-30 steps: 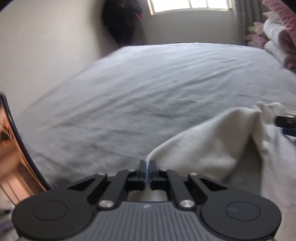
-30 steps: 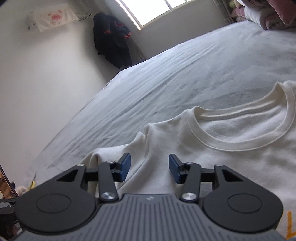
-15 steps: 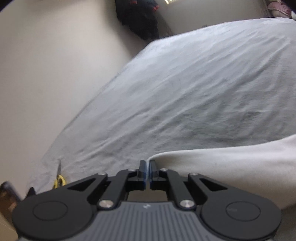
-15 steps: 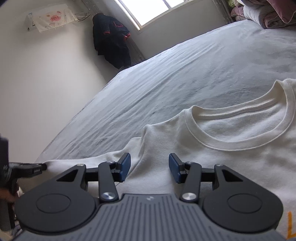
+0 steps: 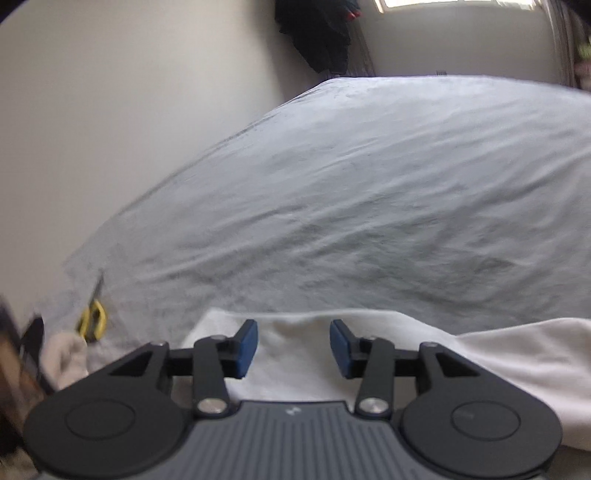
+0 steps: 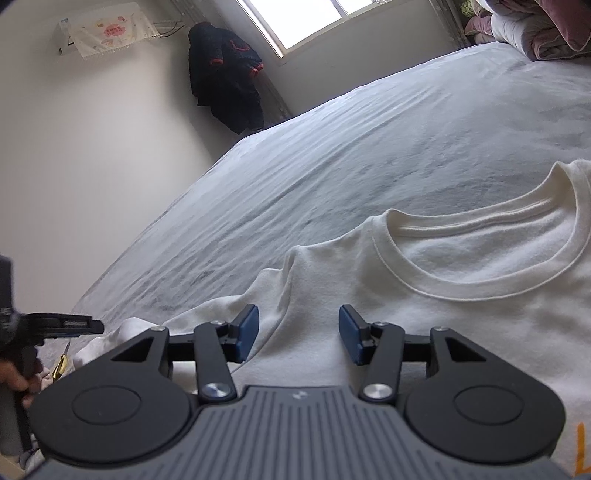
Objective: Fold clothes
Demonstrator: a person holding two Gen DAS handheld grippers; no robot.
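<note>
A cream-white sweatshirt (image 6: 461,310) lies front-up on the grey bed sheet (image 6: 388,147), its round collar (image 6: 480,284) toward the far side. My right gripper (image 6: 298,334) hovers open just over the shirt's left shoulder area, nothing between its fingers. The shirt's sleeve (image 5: 295,339) lies flat under my left gripper (image 5: 293,345), which stands open with the cloth lying loose between and below its blue pads (image 5: 247,345). In the right wrist view the left gripper's black body (image 6: 55,325) shows at the far left, held by a hand (image 6: 14,380).
Yellow-handled scissors (image 5: 92,321) lie near the bed's left edge beside a small white cloth (image 5: 62,354). A dark coat (image 6: 225,81) hangs in the far corner by the window. Folded bedding (image 6: 535,29) is stacked at the far right. The wall runs along the bed's left side.
My left gripper, shut on the sleeve a second ago, carried it leftward and has now opened, leaving the sleeve spread on the bed. The right gripper stayed open and nearly still.
</note>
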